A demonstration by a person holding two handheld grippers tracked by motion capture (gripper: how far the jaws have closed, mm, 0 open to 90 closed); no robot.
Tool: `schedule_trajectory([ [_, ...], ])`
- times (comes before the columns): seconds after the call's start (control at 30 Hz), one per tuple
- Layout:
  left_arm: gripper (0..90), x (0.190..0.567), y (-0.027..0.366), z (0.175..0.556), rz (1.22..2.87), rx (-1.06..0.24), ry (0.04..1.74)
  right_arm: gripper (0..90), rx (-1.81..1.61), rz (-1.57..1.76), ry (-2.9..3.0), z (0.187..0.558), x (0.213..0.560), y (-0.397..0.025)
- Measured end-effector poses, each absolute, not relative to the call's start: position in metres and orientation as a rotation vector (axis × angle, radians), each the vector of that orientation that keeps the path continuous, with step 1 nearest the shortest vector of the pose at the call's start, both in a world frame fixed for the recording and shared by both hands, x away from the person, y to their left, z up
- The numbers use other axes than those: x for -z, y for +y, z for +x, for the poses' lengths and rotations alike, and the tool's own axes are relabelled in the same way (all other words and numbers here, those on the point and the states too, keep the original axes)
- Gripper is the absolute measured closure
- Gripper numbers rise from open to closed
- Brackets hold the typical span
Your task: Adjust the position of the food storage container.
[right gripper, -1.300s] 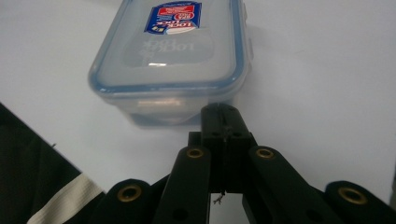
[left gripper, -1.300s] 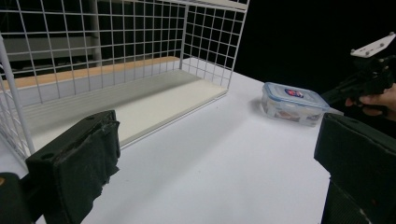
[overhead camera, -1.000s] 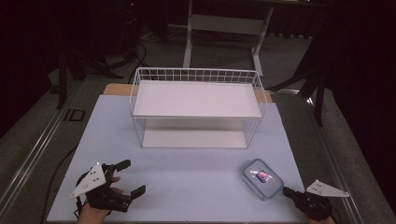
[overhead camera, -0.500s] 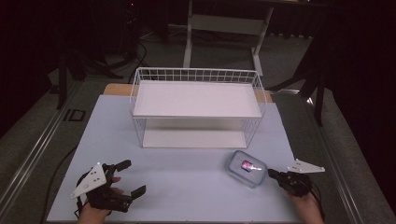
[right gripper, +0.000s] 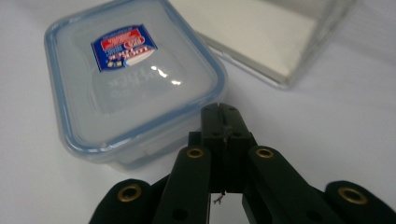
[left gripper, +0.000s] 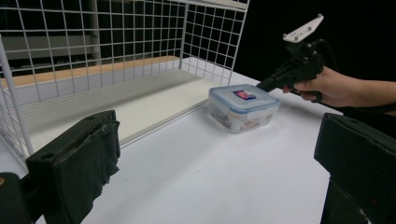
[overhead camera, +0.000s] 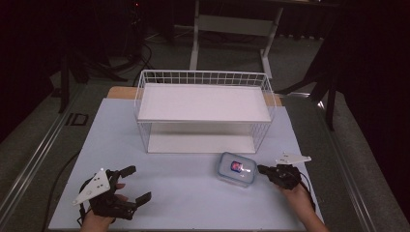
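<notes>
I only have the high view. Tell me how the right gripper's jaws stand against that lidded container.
Observer: The right gripper has its jaws pressed together, tips at the plastic container's near rim, gripping nothing.
Operator: Describe the lid; it's a blur here.
Observer: Clear lid with a blue seal band and a red-and-blue sticker.
Operator: Report what's inside.
Observer: The left gripper view shows pale contents with brownish patches through the wall; I cannot tell what they are.
Operator: Give me the left gripper's pads.
Observer: The left gripper is wide open; one pad carries wrinkled black tape.
</notes>
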State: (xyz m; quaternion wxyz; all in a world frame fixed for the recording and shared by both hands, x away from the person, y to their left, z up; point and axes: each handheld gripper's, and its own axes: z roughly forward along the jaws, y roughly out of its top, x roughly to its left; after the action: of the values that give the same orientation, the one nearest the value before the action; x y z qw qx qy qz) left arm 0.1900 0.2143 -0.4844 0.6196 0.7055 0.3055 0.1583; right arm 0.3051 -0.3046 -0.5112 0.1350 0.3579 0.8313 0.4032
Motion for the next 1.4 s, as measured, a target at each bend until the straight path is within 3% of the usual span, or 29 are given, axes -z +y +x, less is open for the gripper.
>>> schedule_trajectory([
  [0.3, 1.1, 0.485, 0.215, 0.189, 1.624, -0.366, 0.708, 90.0, -1.159, 1.049, 2.361, 0.318, 0.509, -0.288],
  [0.77, 1.1, 0.485, 0.214, 0.191, 1.624, -0.361, 0.712, 90.0, -1.062, 1.095, 2.391, 0.286, 0.516, -0.296],
  [1.4, 1.1, 0.487, 0.213, 0.191, 1.635, -0.337, 0.716, 90.0, -1.052, 0.988, 2.5, 0.31, 0.522, -0.23],
])
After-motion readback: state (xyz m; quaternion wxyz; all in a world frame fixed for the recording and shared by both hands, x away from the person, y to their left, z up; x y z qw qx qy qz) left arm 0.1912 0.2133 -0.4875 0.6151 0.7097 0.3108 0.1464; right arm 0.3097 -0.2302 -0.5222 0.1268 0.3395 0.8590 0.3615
